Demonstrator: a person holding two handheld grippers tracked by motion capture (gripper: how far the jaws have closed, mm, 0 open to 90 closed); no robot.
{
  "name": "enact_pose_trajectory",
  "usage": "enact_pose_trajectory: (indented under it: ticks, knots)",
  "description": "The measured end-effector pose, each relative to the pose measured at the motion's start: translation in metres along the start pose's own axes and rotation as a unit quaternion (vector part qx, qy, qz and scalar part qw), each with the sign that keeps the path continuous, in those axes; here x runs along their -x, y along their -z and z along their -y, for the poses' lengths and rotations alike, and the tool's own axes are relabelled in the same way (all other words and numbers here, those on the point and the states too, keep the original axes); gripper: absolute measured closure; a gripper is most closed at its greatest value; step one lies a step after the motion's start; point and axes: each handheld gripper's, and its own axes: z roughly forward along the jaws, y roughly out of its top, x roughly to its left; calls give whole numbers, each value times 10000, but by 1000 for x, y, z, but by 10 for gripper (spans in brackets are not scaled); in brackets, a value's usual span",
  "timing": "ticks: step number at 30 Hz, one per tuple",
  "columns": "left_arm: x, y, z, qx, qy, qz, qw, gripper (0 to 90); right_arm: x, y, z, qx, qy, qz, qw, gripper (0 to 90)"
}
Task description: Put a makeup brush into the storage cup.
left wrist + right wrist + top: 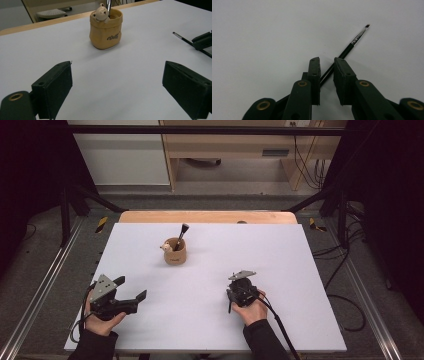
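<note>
Straddling a thin black brush (pixel 352 46), the right gripper (pixel 327 65) has its jaws nearly closed, the handle slanting through the narrow gap; whether the pads press it cannot be told. The brush lies on the white table (pixel 300 270) near its front right. Squaring the jaws across the handle before lifting toward the bear pot (pixel 175 252), mid-table, should prevent pivoting. The left gripper (pixel 117 82) waits open.

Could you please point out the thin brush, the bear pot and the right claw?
thin brush (pixel 358 37): right gripper view, metal ferrule.
bear pot (pixel 106 33): left gripper view, front wall.
right claw (pixel 327 65): right gripper view, between fingertips.
</note>
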Motion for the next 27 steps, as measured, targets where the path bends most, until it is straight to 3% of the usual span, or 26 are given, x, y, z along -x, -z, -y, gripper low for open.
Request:
enact_pose_trajectory:
  ticks: [12,18,22,27]
  knots:
    - [-2,2,1,-10,7,-26,10000,84,4,3,0,-85,112,-105,9998,836]
    - [-2,1,1,-48,-18,-15,10000,85,7,4,-4,25,3,-79,10000,741]
    - [-1,1,1,-42,-17,-15,10000,84,8,0,-10,-10,-58,-92,9999,716]
    - [-1,1,1,-36,-11,-6,10000,85,6,-9,-16,-96,49,-59,9999,721]
